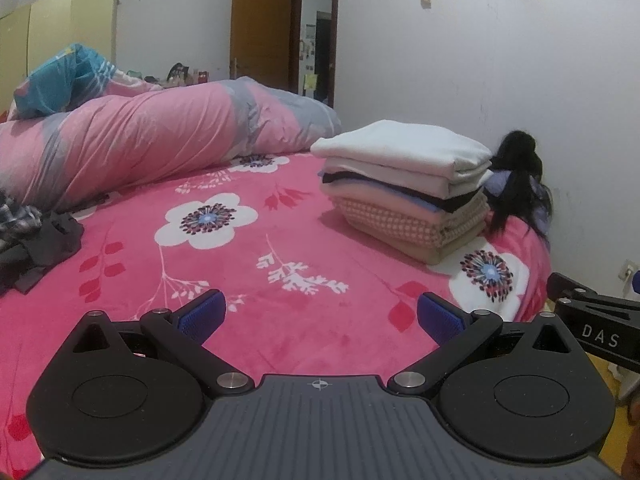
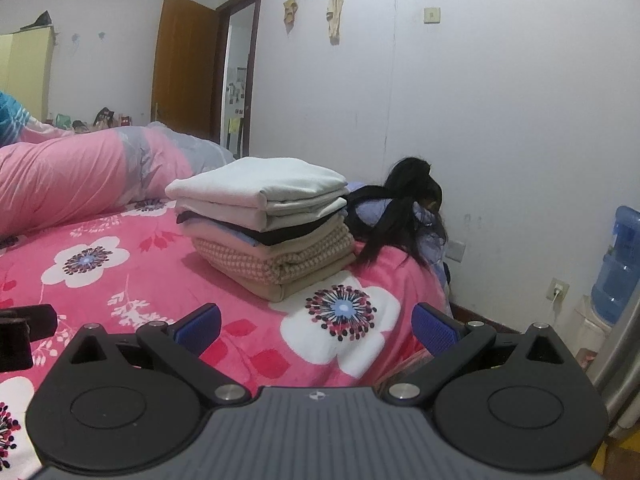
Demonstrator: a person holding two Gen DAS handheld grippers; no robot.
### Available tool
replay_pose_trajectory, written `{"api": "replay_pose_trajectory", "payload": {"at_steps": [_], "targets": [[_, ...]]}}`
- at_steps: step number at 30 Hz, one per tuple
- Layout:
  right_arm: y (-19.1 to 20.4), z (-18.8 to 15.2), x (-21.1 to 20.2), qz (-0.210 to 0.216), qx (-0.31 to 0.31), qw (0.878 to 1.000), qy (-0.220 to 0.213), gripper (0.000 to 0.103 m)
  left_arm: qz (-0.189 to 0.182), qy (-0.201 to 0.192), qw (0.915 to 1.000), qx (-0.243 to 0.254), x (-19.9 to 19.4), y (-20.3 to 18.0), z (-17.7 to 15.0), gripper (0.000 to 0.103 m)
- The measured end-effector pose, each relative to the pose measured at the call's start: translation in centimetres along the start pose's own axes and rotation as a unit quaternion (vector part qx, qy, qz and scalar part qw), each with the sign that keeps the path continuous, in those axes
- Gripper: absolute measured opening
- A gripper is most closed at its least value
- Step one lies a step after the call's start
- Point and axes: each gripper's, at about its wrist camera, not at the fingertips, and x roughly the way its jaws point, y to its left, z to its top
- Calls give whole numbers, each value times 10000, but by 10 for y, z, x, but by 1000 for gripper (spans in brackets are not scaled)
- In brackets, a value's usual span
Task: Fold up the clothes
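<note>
A stack of folded clothes (image 1: 408, 184) (image 2: 268, 220), white pieces on top and a checked one lower down, rests on the pink flowered bed sheet (image 1: 248, 264) (image 2: 120, 276) near the wall. A heap of dark unfolded clothes (image 1: 32, 240) lies at the left edge of the bed in the left wrist view. My left gripper (image 1: 320, 314) hovers open over the sheet, holding nothing. My right gripper (image 2: 316, 326) is open too, empty, above the bed's front right corner. Part of the right gripper's body (image 1: 596, 324) shows at the right of the left wrist view.
A rolled pink and grey duvet (image 1: 140, 140) (image 2: 80, 176) lies across the back of the bed. Dark long hair of a person or doll (image 1: 520, 184) (image 2: 404, 212) shows behind the stack by the white wall. A blue water bottle (image 2: 618, 264) stands on the floor at right; a brown door (image 2: 184, 68) is open.
</note>
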Motion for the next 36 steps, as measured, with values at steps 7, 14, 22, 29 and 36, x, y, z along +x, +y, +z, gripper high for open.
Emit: {"api": "replay_pose_trajectory", "payload": {"at_steps": [7,14,22,29,36], "targets": [[1,-3,5,-13,-19,10000,95,103,86,-10,10000,48,3,-1,-1,103],[5,-4,7,-14,-80,9999,145,103,73,-24,9999,83,4,0,-1,103],[9,-3,5,38,-86,9998,166,103,69,31,10000,34,6,3,-2,103],[10,-2,5,49,-94,9998,168,103,49,16,10000,17,5,5,-3,103],[10,-1,4,45,-85,9998,162,103,44,16,10000,28,5,5,-3,103]]}}
